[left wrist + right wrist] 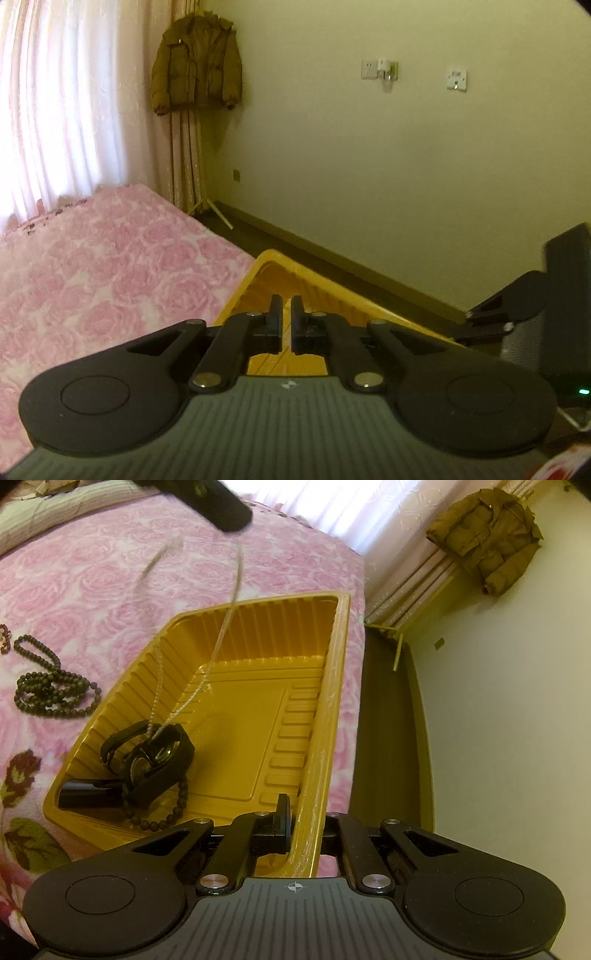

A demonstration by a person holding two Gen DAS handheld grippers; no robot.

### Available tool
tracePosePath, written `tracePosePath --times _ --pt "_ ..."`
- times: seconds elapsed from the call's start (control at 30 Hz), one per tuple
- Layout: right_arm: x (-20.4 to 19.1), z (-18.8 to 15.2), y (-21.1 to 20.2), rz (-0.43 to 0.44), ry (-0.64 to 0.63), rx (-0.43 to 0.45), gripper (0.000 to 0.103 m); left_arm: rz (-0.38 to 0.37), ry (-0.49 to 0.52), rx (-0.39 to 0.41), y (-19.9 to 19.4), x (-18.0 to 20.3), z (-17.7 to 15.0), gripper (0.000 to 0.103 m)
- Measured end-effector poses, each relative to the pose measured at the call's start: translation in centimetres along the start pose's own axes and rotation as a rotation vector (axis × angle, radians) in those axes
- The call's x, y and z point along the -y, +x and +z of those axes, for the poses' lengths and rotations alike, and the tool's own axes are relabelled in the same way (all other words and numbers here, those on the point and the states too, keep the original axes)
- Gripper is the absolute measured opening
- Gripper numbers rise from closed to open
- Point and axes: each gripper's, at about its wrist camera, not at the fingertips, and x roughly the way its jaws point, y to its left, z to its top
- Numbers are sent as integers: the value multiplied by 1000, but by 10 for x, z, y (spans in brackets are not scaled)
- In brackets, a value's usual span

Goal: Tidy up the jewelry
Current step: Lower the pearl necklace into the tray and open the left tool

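You have one yellow tray (332, 686) on the bed (92, 583). Inside it you can count two black watches (155, 753), one dark bead bracelet (162, 821), one black cylinder (83, 794) and one thin chain (218, 646) hanging into it. One dark bead necklace (48, 690) lies on the bed beside the tray. One brown jacket (197, 64) hangs by the curtain.

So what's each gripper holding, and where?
Right gripper clamps the yellow tray by its side wall. Left gripper seems to hold the thin chain by its upper end.
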Motion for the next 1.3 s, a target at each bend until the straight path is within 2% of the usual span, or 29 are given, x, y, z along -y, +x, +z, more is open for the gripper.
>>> tracePosePath --times 0.1,0.13,0.37,0.57,0.77,0.87,1.0,1.1,1.3 --pt "0 0 0 0 1 1 6 -11 -3 -16 5 -3 -2 12" --pt "0 0 0 -1 1 0 6 -9 -3 -17 4 -5 -2 17" --pt "0 -1 0 -2 2 0 6 53 -42 1 -33 -40 -18 27" --pt "0 -2 1 -5 0 -4 6 175 -105 -38 -73 -87 -65 30" --pt "-1 -3 3 -7 -1 -7 6 210 -105 -109 -80 -101 -120 30" --pt "-1 -5 5 -10 -3 -11 6 197 -31 -135 -72 -87 -142 30" --pt "0 -6 7 -10 -1 -14 6 127 113 -169 -47 -52 -160 30" --pt "0 -6 7 -10 0 -16 6 86 172 -189 -30 -34 -168 30" --pt "0 -6 7 -9 -1 -16 6 92 365 -203 -3 -2 -176 30"
